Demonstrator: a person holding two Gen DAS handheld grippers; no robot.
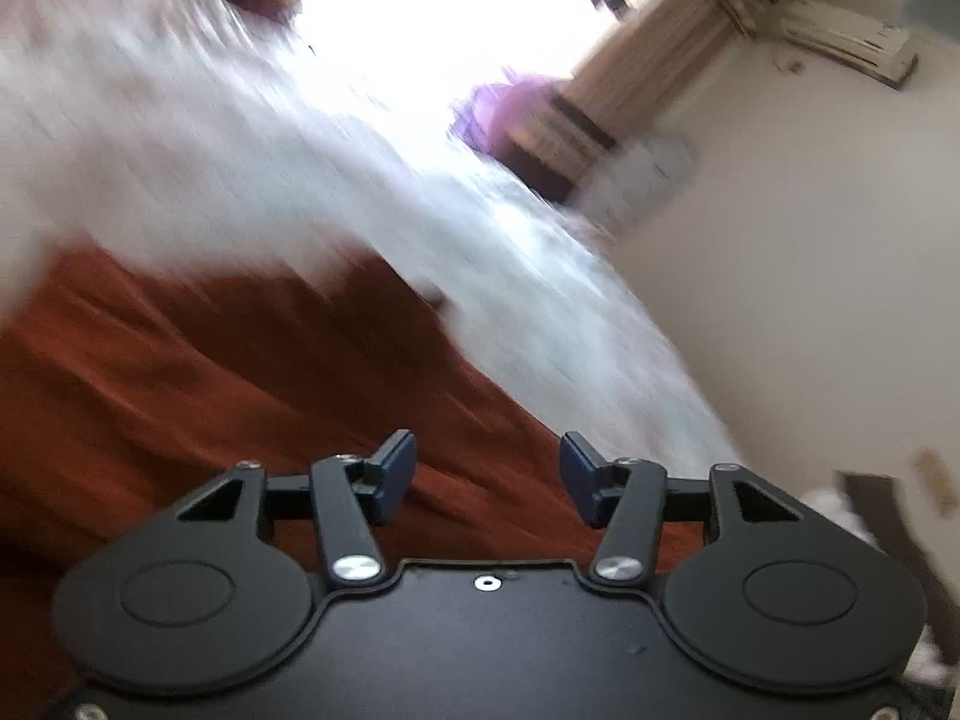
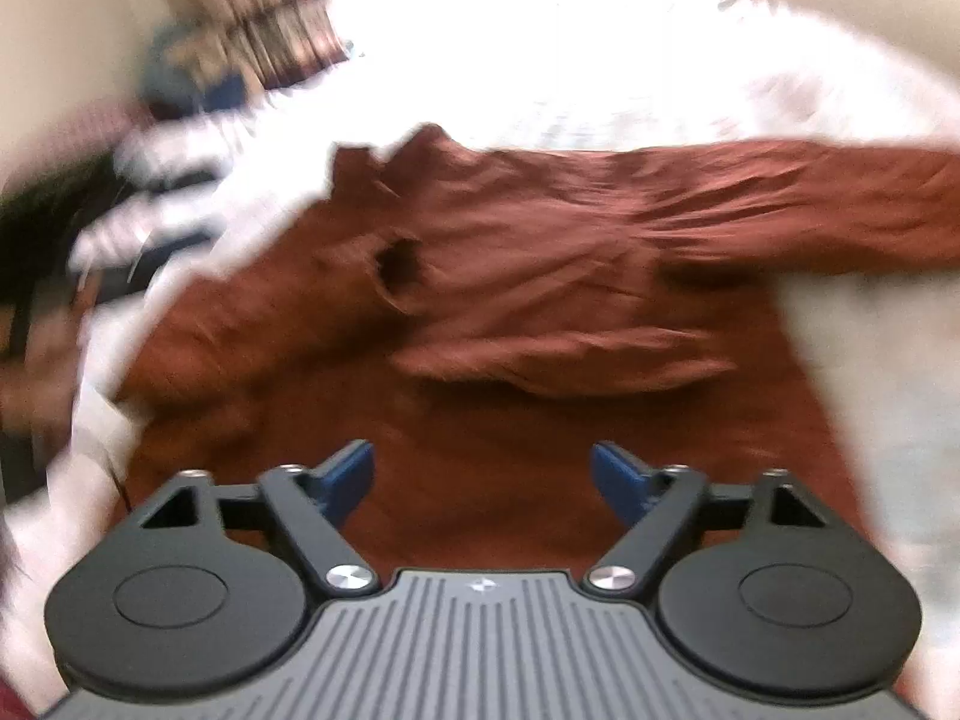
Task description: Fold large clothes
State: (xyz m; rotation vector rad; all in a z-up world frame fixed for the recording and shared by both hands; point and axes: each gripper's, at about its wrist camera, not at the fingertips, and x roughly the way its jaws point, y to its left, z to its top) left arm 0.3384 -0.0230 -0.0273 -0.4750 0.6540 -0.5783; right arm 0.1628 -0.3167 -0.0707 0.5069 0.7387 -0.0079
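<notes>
A large rust-brown long-sleeved garment (image 2: 540,252) lies spread on a white bed sheet (image 2: 600,90). Its neck hole faces me and one sleeve stretches to the right. My right gripper (image 2: 483,471) is open and empty, just above the garment's near part. In the left wrist view the same garment (image 1: 180,372) fills the lower left, and my left gripper (image 1: 487,468) is open and empty over its edge. Both views are blurred by motion.
The white sheet (image 1: 300,150) covers the bed. A cream wall (image 1: 810,240) runs along its right side, with curtains (image 1: 648,60), an air conditioner (image 1: 852,42) and a purple item (image 1: 510,108) beyond. Dark clutter (image 2: 90,210) lies off the bed's left side.
</notes>
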